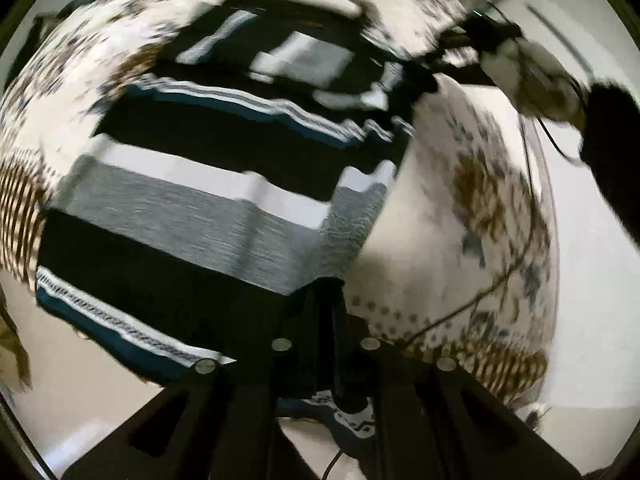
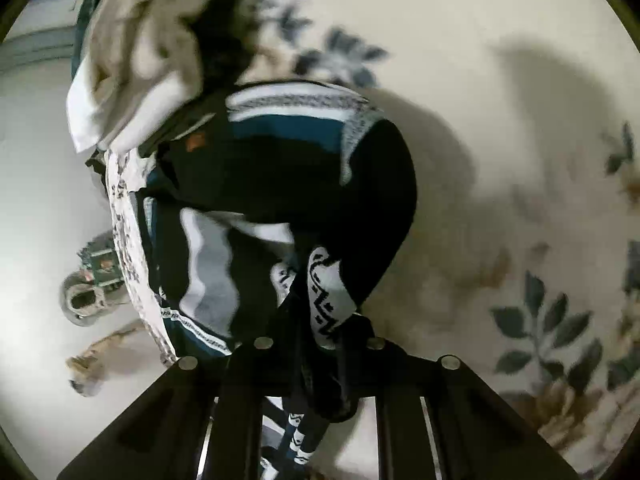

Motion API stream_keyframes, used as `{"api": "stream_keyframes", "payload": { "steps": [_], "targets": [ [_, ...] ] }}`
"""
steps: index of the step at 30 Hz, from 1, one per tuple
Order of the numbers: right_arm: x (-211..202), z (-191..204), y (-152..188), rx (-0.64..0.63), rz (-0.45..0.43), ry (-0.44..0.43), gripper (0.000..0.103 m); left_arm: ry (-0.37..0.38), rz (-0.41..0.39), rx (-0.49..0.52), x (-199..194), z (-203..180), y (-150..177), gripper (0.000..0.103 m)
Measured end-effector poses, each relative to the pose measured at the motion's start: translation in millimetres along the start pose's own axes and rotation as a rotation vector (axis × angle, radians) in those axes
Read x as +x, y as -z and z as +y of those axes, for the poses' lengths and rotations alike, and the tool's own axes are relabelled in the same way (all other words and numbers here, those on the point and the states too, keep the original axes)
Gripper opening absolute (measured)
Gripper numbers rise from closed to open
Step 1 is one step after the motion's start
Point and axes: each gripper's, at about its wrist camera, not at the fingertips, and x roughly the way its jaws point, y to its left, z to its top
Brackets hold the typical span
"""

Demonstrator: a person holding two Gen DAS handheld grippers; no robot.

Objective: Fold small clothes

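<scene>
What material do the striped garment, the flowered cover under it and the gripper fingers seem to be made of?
Striped garment: probably a soft knit; the grey band looks heathered, the fabric drapes in folds, matte.
Flowered cover: seems a thin printed woven cloth, matte, with leaf prints; blur leaves the weave unclear.
Left gripper and right gripper: fingers look like matte black plastic, with round metallic fasteners at their bases.

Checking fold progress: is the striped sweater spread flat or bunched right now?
Partly spread, not flat: the striped sweater lies rippled in the left view, bunches in the right, pinched by both the left gripper and right gripper.
</scene>
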Motion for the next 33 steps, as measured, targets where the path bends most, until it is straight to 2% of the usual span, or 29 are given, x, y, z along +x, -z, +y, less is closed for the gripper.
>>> {"api": "stream_keyframes", "payload": {
  "steps": [4, 8, 11, 14, 18, 20, 21, 24, 25, 26, 28, 30, 33],
  "targets": [
    [-19.1, 67.3, -0.7, -0.051, -0.037, 0.026, 0.013, 0.050, -0.020, -0.138, -24.7, 62.1, -17.2, 0.003],
    [-3.4, 161.2, -12.0, -0.120, -0.056, 0.078, 0.012, 0.057, -0.030, -0.260, -34.1, 126.1, -24.6, 0.003],
    [36.3, 227.1, -23.6, -0.155, -0.047, 0.128, 0.012, 0.071, -0.042, -0.351, -37.6, 181.2, -30.0, 0.003],
    [93.3, 289.3, -32.9, -0.204, -0.028, 0.212, 0.012, 0.070, -0.055, -0.387, -35.7, 221.1, -35.4, 0.003],
    [169.9, 347.0, -41.6, -0.234, -0.003, 0.313, 0.012, 0.098, -0.049, -0.469, -18.1, 279.5, -34.5, 0.003],
    [203.5, 363.8, -44.2, -0.240, 0.009, 0.365, 0.011, 0.127, -0.029, -0.505, -4.3, 303.7, -29.5, 0.003],
    [219.6, 367.5, -45.6, -0.238, 0.022, 0.384, 0.011, 0.170, 0.010, -0.511, 10.1, 315.9, -26.1, 0.004],
    [253.0, 370.6, -46.6, -0.214, 0.070, 0.388, 0.015, 0.202, 0.076, -0.522, 31.5, 337.9, -11.7, 0.010],
    [254.5, 369.7, -45.7, -0.202, 0.076, 0.371, 0.023, 0.210, 0.094, -0.517, 35.3, 343.3, -5.9, 0.019],
    [250.6, 367.7, -40.5, -0.182, 0.085, 0.314, 0.036, 0.207, 0.103, -0.514, 35.9, 347.8, 0.0, 0.029],
    [242.7, 365.8, -28.1, -0.185, 0.104, 0.270, 0.047, 0.223, 0.111, -0.513, 31.1, 356.1, 13.2, 0.029],
    [228.8, 362.9, -4.6, -0.234, 0.120, 0.257, 0.049, 0.214, 0.142, -0.495, 25.0, 360.8, 23.3, 0.029],
    [206.4, 350.9, 38.9, -0.326, 0.141, 0.296, 0.062, 0.168, 0.168, -0.494, 12.3, 368.2, 32.2, 0.029]
  ]
}}
